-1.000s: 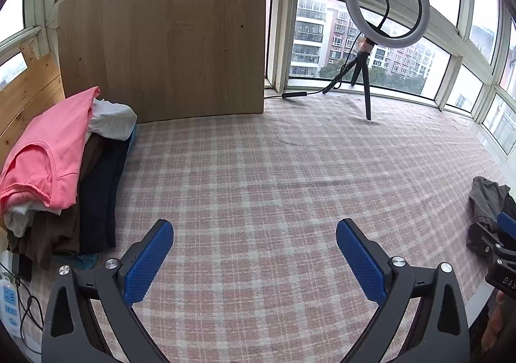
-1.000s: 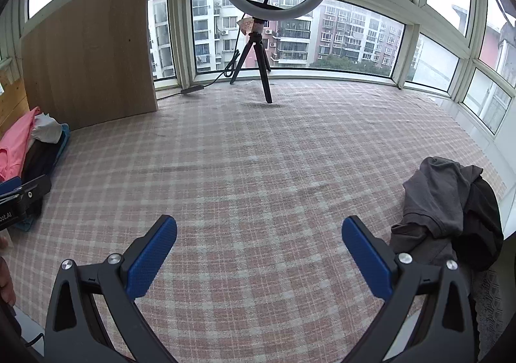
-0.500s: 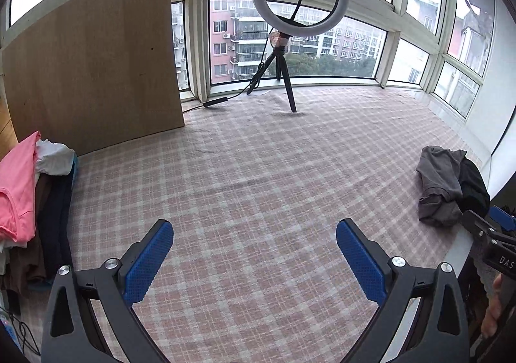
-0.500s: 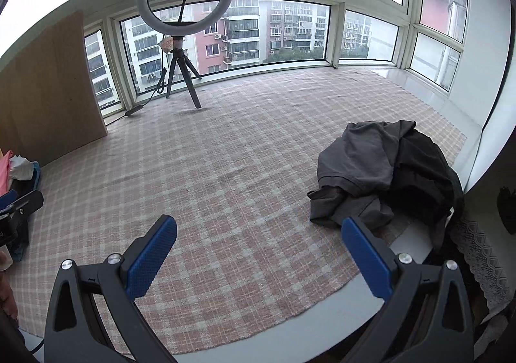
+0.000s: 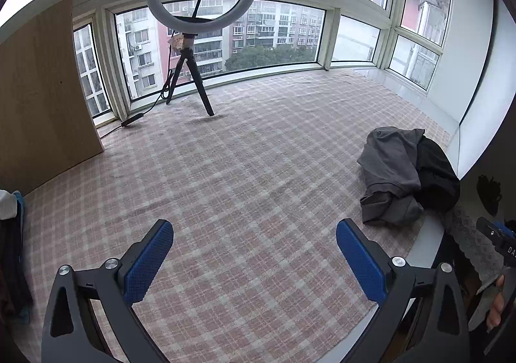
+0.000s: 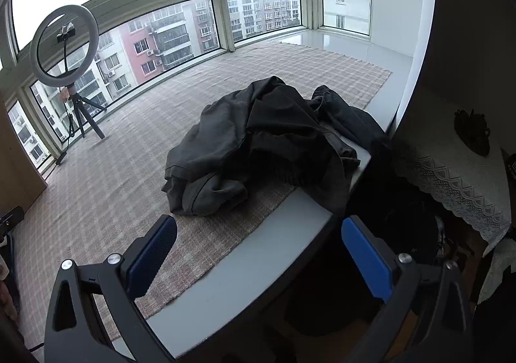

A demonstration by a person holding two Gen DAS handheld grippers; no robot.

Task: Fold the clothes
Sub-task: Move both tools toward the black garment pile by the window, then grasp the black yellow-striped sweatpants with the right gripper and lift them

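Note:
A crumpled heap of dark clothes, a grey garment point(image 5: 390, 169) over a black one point(image 5: 435, 176), lies at the right end of the checked cloth. In the right wrist view the same heap point(image 6: 258, 140) sits just ahead of my right gripper point(image 6: 258, 237), which is open and empty, hovering over the platform's front edge. My left gripper point(image 5: 254, 243) is open and empty too, above bare checked cloth, with the heap ahead to its right. A stack of clothes point(image 5: 9, 234) shows at the far left edge.
A ring light on a tripod point(image 5: 200, 8) stands by the window with its cable point(image 5: 142, 116) trailing left. A wooden board point(image 5: 38, 98) leans at the left. The platform's grey edge point(image 6: 258, 253) drops off in front; a lace-covered table point(image 6: 451, 176) is at right.
Both views have swung to the right: the pink stack slid out of sight at left and the dark heap has come close and central in front of the right gripper. Both grippers stayed open.

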